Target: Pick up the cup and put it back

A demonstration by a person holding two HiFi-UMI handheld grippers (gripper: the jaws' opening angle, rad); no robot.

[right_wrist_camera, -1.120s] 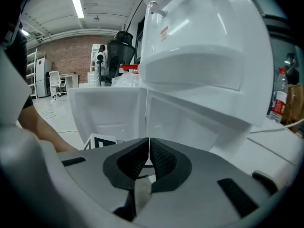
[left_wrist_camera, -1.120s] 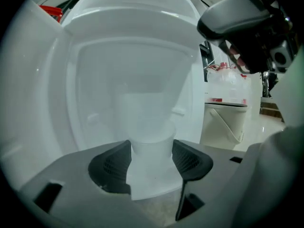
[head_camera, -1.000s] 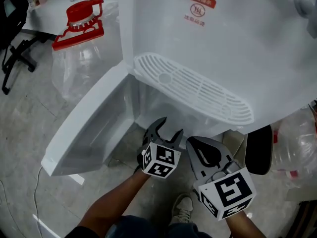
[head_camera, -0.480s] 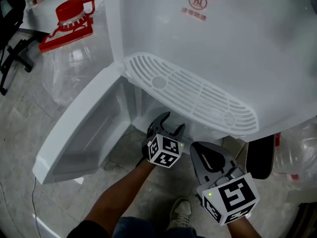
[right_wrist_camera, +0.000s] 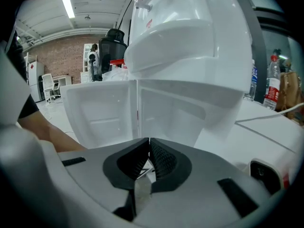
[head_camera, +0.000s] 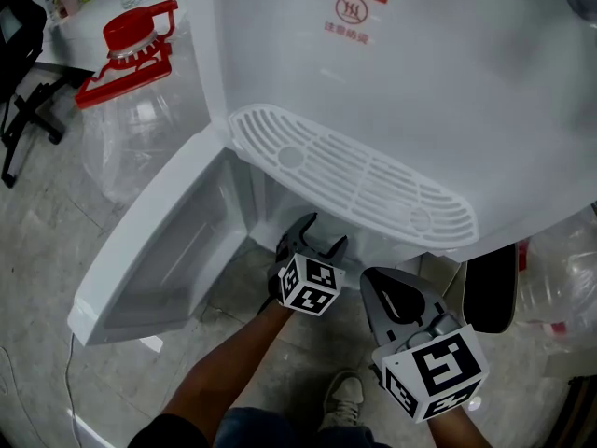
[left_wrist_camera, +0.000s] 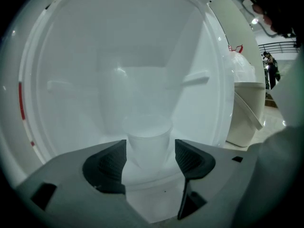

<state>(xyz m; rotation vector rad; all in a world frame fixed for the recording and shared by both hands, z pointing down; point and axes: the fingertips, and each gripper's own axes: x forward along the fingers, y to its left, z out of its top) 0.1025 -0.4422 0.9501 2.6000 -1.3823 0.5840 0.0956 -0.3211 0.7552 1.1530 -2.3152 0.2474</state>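
Cup (left_wrist_camera: 148, 137): white, upright on the floor of the cabinet inside the water dispenser (head_camera: 392, 91); seen only in the left gripper view, pale against white walls, edges faint; lower part cut off behind the gripper body.
Cup in head view: hidden under the drip grille (head_camera: 354, 180) and the dispenser's front.
Left gripper (head_camera: 322, 234): pushed into the open cabinet, tips going out of sight under the grille in the head view.
Left gripper jaws (left_wrist_camera: 150, 151): opening, one pad on each side of the cup; a thin gap visible at the right pad, left pad very near the cup wall, contact there hard to tell; not pressing.
Right gripper (head_camera: 378, 278): outside the cabinet, just beside the left one, low in front of the dispenser.
Right gripper jaws (right_wrist_camera: 148, 151): closed, ribbed pads meeting at the tips.
Cabinet door (head_camera: 159, 259): swung open to the left, inner face up; lower corner near the frame edge.
Cabinet interior: back wall and a small ledge faintly visible in the left gripper view, washed out.
Water jug (head_camera: 131, 110): clear, with a red cap (head_camera: 135, 31), left of the dispenser on the floor (head_camera: 47, 241).
Dark shape (head_camera: 490, 287): right of the dispenser base, partly covered, kind unclear.
Shoe (head_camera: 347, 395): at the bottom, half hidden by the arms.
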